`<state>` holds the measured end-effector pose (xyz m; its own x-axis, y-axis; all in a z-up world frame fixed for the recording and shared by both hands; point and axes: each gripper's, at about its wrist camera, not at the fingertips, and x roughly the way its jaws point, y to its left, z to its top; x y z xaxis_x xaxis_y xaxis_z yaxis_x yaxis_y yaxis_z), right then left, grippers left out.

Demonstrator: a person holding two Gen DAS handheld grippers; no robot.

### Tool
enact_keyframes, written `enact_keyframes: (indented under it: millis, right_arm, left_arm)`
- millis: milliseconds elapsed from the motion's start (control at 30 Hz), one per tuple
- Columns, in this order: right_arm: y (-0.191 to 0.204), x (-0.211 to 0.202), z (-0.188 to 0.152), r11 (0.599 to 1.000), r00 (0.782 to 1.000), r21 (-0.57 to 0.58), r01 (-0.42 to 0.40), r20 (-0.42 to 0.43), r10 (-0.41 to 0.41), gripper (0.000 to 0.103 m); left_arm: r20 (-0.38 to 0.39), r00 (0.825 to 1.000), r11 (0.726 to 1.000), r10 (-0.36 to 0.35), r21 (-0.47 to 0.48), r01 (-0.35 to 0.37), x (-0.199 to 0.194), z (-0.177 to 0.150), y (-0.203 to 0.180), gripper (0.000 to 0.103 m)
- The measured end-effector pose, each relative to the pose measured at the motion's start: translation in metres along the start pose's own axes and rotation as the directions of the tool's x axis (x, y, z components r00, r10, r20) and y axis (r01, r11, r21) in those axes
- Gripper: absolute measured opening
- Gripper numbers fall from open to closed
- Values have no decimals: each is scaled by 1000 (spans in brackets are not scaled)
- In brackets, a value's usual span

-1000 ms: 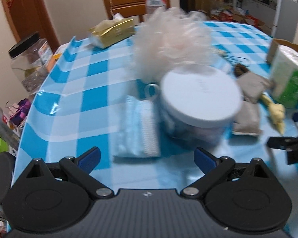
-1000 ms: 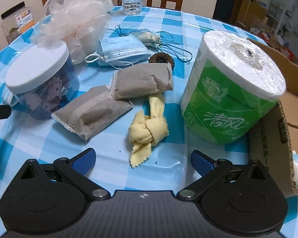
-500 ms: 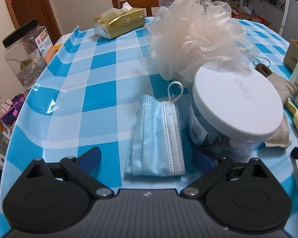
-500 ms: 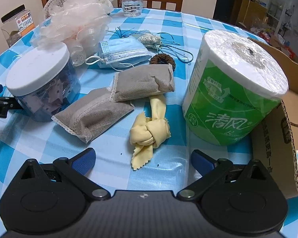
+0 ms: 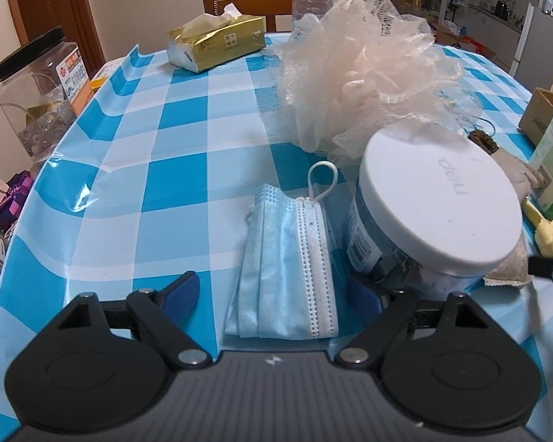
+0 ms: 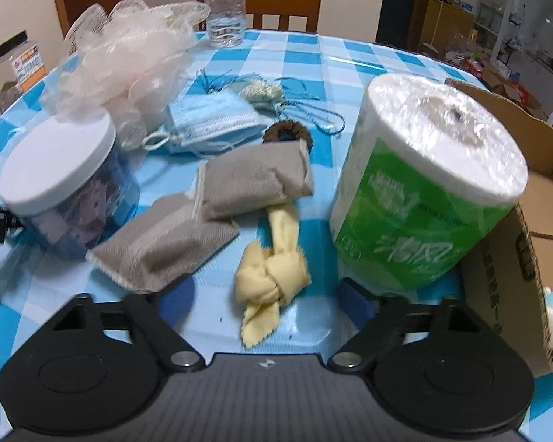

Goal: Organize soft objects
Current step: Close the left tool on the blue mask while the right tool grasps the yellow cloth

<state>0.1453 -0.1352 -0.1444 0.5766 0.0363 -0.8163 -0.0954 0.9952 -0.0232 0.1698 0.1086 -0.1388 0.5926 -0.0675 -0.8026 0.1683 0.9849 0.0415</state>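
Note:
A folded blue face mask lies on the checked tablecloth between the fingers of my left gripper. Its jaws are closing, and the pads stand clear of the mask on both sides. A knotted yellow cloth lies between the fingers of my right gripper. Those jaws are closing too, without touching the cloth. Two grey fabric pouches overlap behind the cloth. A second blue mask and a pale mesh bath pouf sit farther back.
A white-lidded jar stands close to the right of the mask. A green-wrapped paper roll and an open cardboard box crowd the right side. A gold tissue pack, a black-lidded clear jar and a water bottle stand near the far edges.
My left gripper has come in over the blue mask, which now lies between its fingers. Both grippers' fingers have drawn closer together. The right gripper has stayed in place.

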Motion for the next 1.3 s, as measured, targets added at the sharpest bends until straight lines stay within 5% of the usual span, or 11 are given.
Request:
enact_keyframes:
  millis: [233,367,733,967,1300]
  right_arm:
    - [2,-1,6,1000,1000,-6,6,0,-6,59]
    - [2,-2,7,1000,1000,3,12,-8,-11,44]
    - [1,-5,3,1000,1000,4,-4,-13,4,48]
    - [7,-10,4,999,1000,-38,6,-27,-7,41]
    - [0,-52,8,991,996,-113,-74,-58,67,41]
  left_arm:
    - [3,999,999,-38,4,38,-2,2,-2,64]
    - [13,999,999,-48,2,48,-2,3,-1,42]
    - [10,1000,1000,-29,8,29,-4,2,0,47]
    - [10,999,999,-33,-5,33,-5,3,2,33]
    - [-29,999,999,-32,39,33,-44,0,4,32]
